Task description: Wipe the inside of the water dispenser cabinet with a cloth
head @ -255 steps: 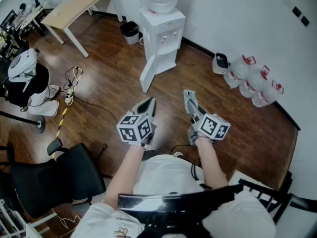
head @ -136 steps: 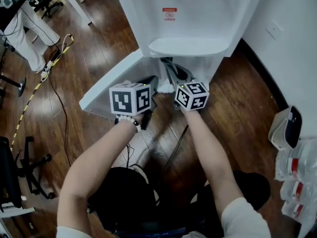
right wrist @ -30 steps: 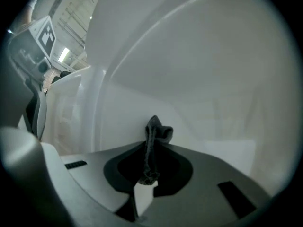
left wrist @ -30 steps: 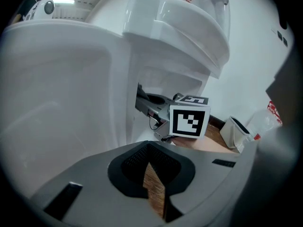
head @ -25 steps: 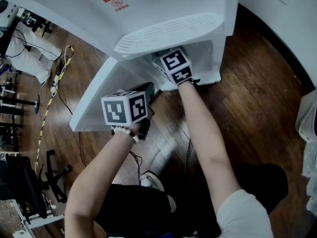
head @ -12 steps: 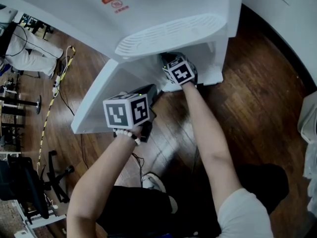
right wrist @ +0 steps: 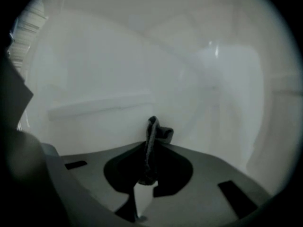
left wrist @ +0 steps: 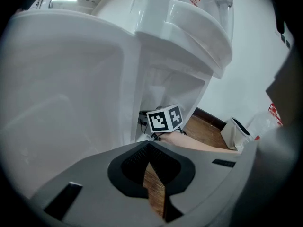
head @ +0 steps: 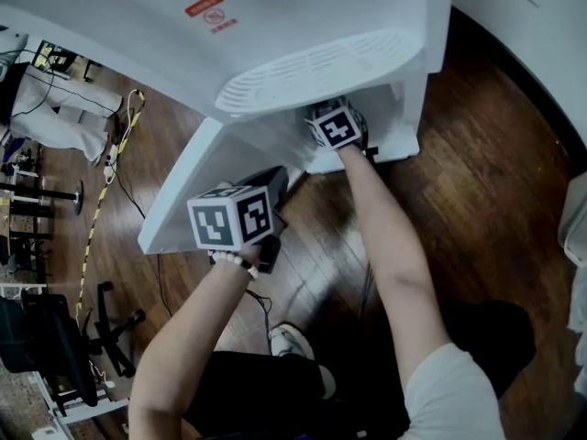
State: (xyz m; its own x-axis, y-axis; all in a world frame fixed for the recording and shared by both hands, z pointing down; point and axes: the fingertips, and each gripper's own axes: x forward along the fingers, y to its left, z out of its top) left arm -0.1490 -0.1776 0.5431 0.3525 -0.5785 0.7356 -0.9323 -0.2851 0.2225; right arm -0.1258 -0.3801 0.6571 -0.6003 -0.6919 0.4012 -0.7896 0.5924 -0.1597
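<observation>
The white water dispenser stands with its lower cabinet door swung open to the left. My right gripper reaches into the cabinet under the drip tray; its jaws are hidden there. In the right gripper view it is shut on a dark cloth, which stands up from the jaws close to the white inner wall. My left gripper hovers outside by the door, shut and holding nothing. Its camera sees the right gripper's cube at the cabinet mouth.
Dark wood floor surrounds the dispenser. A cable and yellow-black tape lie at the left, with chair legs lower left. A white bin and water bottles sit along the wall to the right.
The person came up to the dispenser and crouched at its cabinet. Over the last second the right gripper pushed further into the cabinet; the left gripper barely shifted.
</observation>
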